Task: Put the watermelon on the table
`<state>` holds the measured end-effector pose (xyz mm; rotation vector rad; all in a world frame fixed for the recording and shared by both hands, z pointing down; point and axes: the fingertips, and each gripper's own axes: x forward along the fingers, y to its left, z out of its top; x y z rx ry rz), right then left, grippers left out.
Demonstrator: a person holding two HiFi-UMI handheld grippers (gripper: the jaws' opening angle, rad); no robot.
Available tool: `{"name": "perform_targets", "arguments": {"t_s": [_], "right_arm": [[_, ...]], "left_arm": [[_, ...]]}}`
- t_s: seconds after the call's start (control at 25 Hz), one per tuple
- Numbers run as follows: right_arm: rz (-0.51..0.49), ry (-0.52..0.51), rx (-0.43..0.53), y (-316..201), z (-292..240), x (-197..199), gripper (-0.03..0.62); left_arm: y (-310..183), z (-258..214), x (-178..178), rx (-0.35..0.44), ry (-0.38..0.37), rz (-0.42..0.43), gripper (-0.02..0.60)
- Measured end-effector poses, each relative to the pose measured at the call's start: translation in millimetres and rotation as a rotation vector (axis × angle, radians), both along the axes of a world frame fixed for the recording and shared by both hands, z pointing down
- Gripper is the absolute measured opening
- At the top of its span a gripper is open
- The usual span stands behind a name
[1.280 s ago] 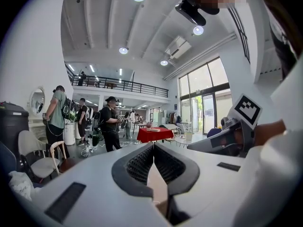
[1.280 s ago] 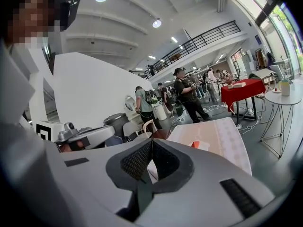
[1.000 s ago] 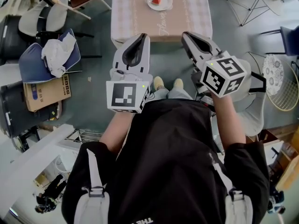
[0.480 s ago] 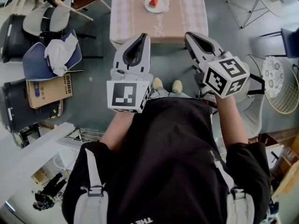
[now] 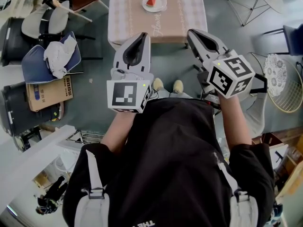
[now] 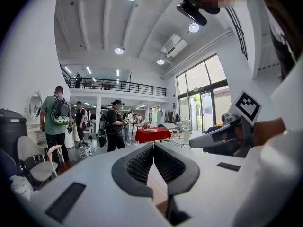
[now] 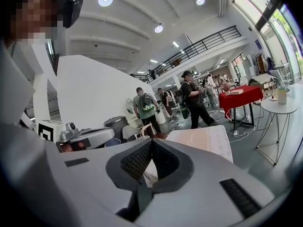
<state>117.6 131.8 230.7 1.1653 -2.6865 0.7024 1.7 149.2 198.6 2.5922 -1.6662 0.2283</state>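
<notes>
Red watermelon slice (image 5: 151,0) sits on a round white plate (image 5: 162,4) at the top centre of the head view, on a long table (image 5: 132,20) covered with a pale pink checked cloth. Lower in the frame, the person holds two white plastic grippers side by side in the air, each carrying a black-and-white marker cube. The left gripper (image 5: 144,35), at centre left, has its jaws pressed together with nothing between them. The right gripper (image 5: 190,32), at centre right, is likewise closed and empty. Both tips point toward the near end of the table, well apart from the slice. At the left edge are a brown cardboard box (image 5: 47,93) and a blue chair (image 5: 33,63) with a crumpled white cloth (image 5: 59,56) on it.
</notes>
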Motion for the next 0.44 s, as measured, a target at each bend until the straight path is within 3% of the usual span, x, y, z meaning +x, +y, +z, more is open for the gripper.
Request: {"name": "perform_targets", "arguments": {"t_s": [0.44], "right_arm": [[-0.004, 0.01, 0.002, -5.7, 1.5, 2.0, 0.015]], "left_arm": [[-2.8, 3.0, 3.0, -0.007, 0.001, 0.005, 0.014]]}}
